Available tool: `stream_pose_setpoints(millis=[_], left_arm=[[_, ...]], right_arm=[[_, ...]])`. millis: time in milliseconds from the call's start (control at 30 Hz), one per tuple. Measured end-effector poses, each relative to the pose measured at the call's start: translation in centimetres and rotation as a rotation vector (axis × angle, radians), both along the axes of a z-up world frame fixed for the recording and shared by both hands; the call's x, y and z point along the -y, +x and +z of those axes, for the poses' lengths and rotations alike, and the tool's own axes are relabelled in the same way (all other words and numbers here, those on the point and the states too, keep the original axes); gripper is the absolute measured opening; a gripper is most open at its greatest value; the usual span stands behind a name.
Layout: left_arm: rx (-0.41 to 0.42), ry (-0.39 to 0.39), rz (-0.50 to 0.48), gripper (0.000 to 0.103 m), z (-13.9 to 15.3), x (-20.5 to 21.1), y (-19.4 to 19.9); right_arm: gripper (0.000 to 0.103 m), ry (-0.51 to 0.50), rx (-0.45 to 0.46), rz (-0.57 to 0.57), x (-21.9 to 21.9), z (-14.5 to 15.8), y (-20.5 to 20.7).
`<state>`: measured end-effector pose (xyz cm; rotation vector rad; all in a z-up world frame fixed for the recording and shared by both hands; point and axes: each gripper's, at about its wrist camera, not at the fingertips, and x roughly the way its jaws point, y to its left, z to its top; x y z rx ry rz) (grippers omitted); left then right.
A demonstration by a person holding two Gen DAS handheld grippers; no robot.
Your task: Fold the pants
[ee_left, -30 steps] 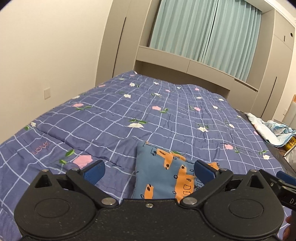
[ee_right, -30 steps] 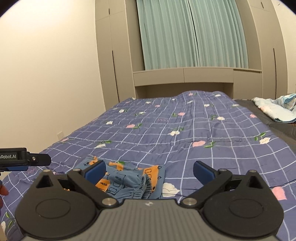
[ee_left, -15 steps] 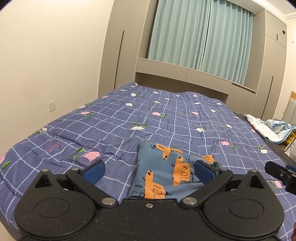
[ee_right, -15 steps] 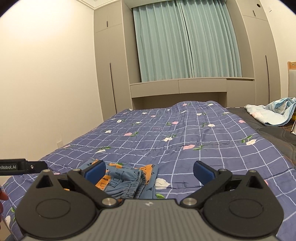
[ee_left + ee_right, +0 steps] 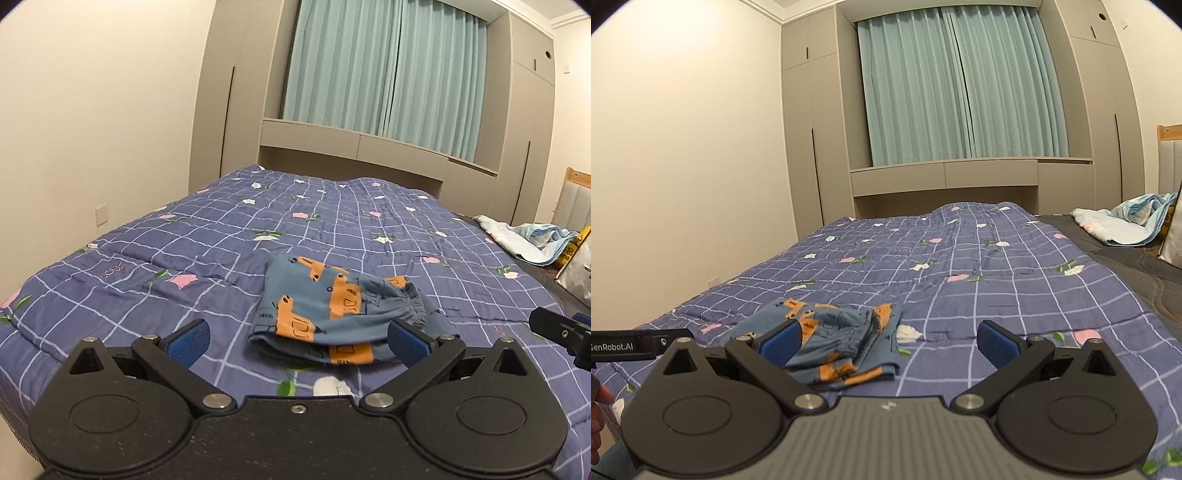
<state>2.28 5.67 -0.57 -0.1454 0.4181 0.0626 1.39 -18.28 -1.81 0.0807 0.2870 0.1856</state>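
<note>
Small blue pants (image 5: 332, 310) with orange truck prints lie folded in a compact bundle on the purple checked quilt (image 5: 258, 236), near the bed's front edge. My left gripper (image 5: 295, 341) is open and empty, held back above the front edge, just short of the bundle. In the right wrist view the pants (image 5: 842, 339) lie at lower left. My right gripper (image 5: 886, 341) is open and empty, to the right of the bundle and clear of it. Each gripper's tip shows at the edge of the other's view.
A crumpled light blue and white blanket (image 5: 532, 240) lies on the dark mattress at the right, with a bag (image 5: 576, 266) beside it. Beige wardrobes and teal curtains (image 5: 960, 85) stand behind the bed. A wall runs along the left.
Both grippers have pulled back and risen away from the pants. The folded bundle now lies whole in view and has not moved.
</note>
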Motion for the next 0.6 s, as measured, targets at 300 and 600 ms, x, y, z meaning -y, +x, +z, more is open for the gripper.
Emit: stream_pose_setpoints(millis=[300, 600], left_arm=[[0.008, 0.011, -0.009, 0.102, -1.5, 0.9, -2.2], [-0.017, 0.021, -0.025, 0.102, -2.9, 1.5, -2.6]], right_arm=[[0.103, -0.028, 0.003, -0.022, 0.5, -1.3, -2.4], [0.103, -0.056, 0.016, -0.059, 0.9, -2.6, -3.6]])
